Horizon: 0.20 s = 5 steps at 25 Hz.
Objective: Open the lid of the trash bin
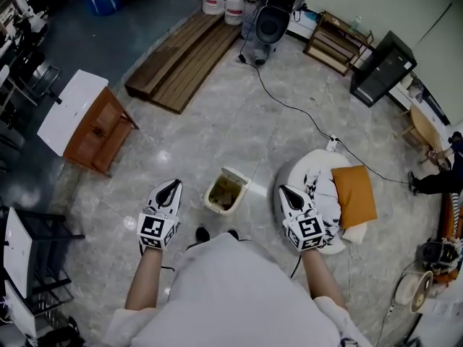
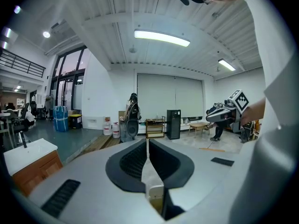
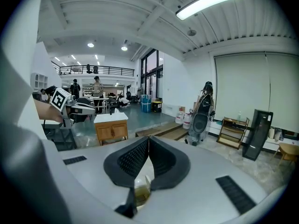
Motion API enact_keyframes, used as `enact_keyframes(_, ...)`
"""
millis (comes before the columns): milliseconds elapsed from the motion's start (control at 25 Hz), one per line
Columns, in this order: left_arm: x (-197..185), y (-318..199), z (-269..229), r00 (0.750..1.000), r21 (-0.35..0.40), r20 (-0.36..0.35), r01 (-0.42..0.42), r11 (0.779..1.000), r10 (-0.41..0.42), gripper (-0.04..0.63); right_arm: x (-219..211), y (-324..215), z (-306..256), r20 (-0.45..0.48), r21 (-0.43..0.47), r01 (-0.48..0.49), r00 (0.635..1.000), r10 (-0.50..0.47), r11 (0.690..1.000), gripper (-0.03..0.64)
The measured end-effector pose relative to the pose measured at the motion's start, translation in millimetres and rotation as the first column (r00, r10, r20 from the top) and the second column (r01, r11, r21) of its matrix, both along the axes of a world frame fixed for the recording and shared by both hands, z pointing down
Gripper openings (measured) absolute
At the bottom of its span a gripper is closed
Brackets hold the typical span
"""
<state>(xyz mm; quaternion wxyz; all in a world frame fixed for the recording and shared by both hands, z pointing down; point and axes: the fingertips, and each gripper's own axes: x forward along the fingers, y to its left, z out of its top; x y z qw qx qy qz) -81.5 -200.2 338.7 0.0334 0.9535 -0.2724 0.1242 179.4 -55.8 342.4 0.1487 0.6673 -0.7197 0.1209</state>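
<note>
**Bin mouth on show, both tongs clenched on nothing**

Pale marbled floor (image 1: 217, 121) of an open workshop hall, seen steeply from above.

Left gripper (image 1: 173, 186): jaws pressed tip to tip, nothing between. Hangs near the bin's left side, apart from it. Right gripper (image 1: 285, 191): likewise clenched and empty. Hangs near the bin's right, showing against the edge of a white round cushion (image 1: 322, 166) that bears an orange pillow (image 1: 353, 195).

Between the two, on the floor just ahead of the person's shoes (image 1: 203, 233): the small cream trash bin (image 1: 212, 196). Olive inside open to view, lid (image 1: 235, 173) seemingly tipped up at the far rim. Lies, then, as the task wants, as far as can be judged from above. Fits a finished job as well as a bin that simply stands open.

For good handling around it: come in slowly from above, touch only the lid's edge, and mind the light bin sliding on smooth stone.

Farther out: a wooden cabinet (image 1: 98, 129) to the left, planks (image 1: 184, 56) beyond.
</note>
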Motion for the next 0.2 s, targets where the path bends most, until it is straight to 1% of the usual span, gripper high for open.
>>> enact_keyframes(200,-1.1,2.2,-0.9,1.000,-0.001,-0.003,-0.002,1.000,0.002,0.021,-2.5,2.6,0.4,0.000,-0.005,0.004,1.000,-0.004,1.000,0.031)
